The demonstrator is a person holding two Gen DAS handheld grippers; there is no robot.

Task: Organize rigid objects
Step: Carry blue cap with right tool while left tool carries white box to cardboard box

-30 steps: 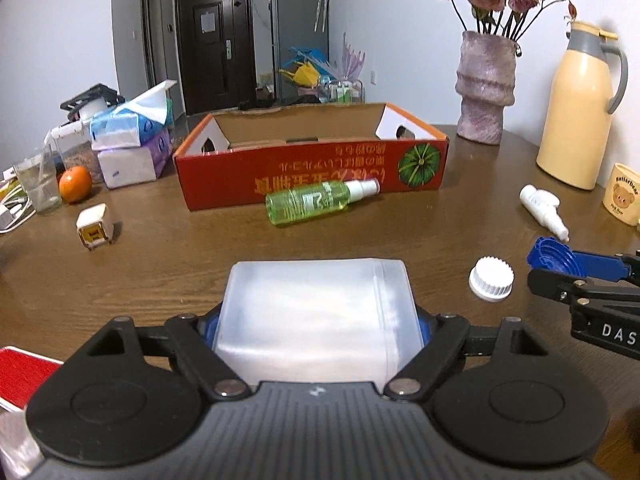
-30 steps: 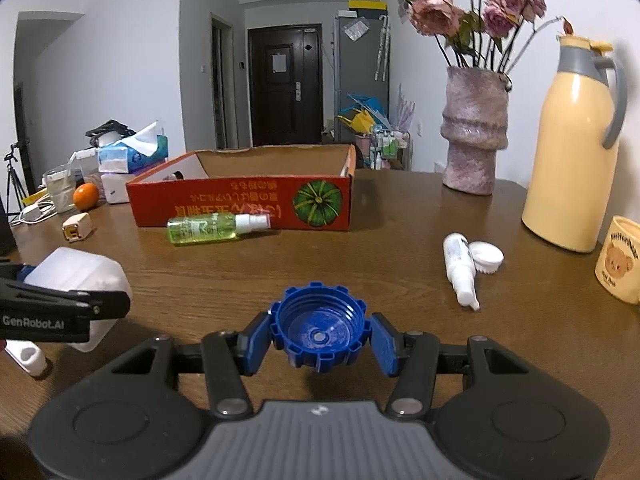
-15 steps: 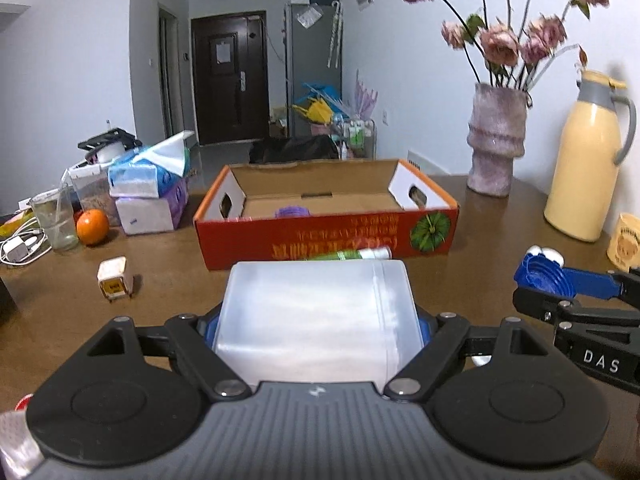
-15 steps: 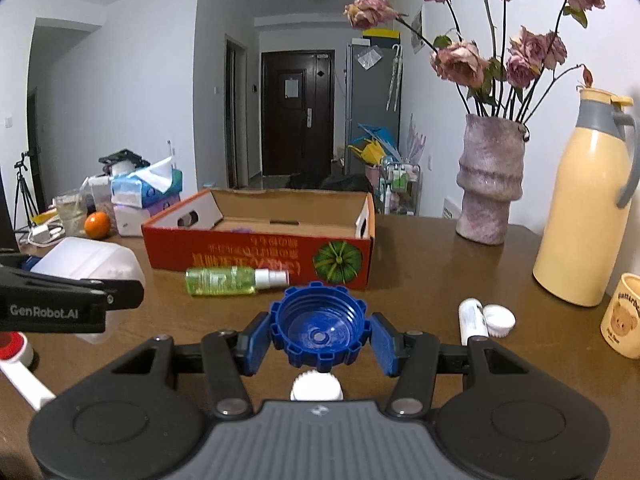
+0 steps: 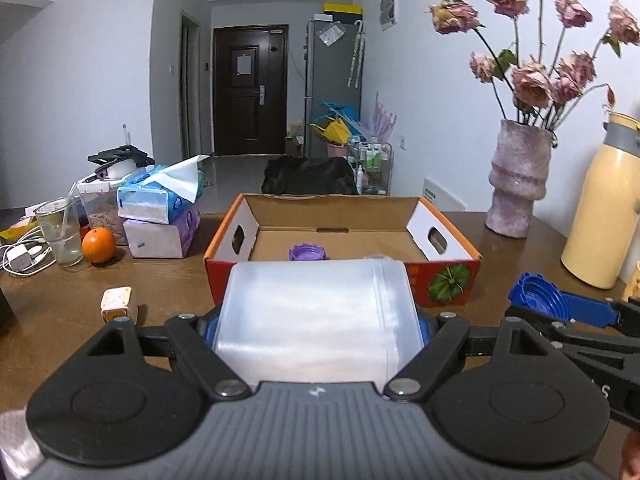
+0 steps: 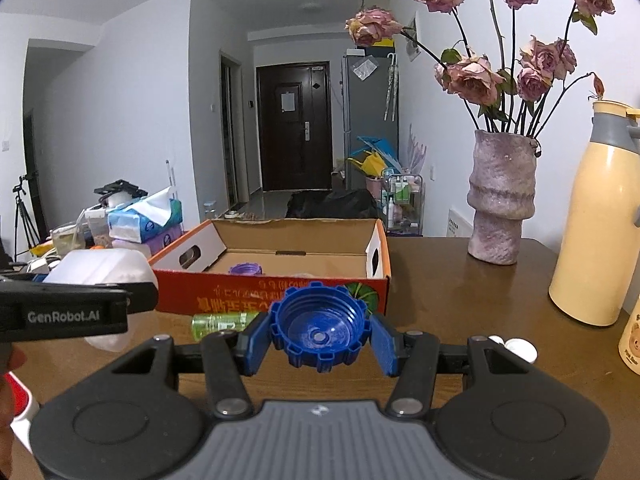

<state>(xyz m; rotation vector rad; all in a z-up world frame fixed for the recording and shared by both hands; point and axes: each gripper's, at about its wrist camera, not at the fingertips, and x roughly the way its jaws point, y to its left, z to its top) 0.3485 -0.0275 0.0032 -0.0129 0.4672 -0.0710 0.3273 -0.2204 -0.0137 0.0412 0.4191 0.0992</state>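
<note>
Both claws higher, box rim now just ahead.

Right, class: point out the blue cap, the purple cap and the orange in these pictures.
blue cap [image 6: 320, 330], right wrist view, on its hollow inside.
purple cap [image 5: 307, 252], left wrist view, on its top, inside the box.
orange [image 5: 99, 245], left wrist view, on the middle of its skin.

translucent white container, blue ridged cap, purple lid in an orange-red box with green pumpkin print, cream-yellow flask.
</note>
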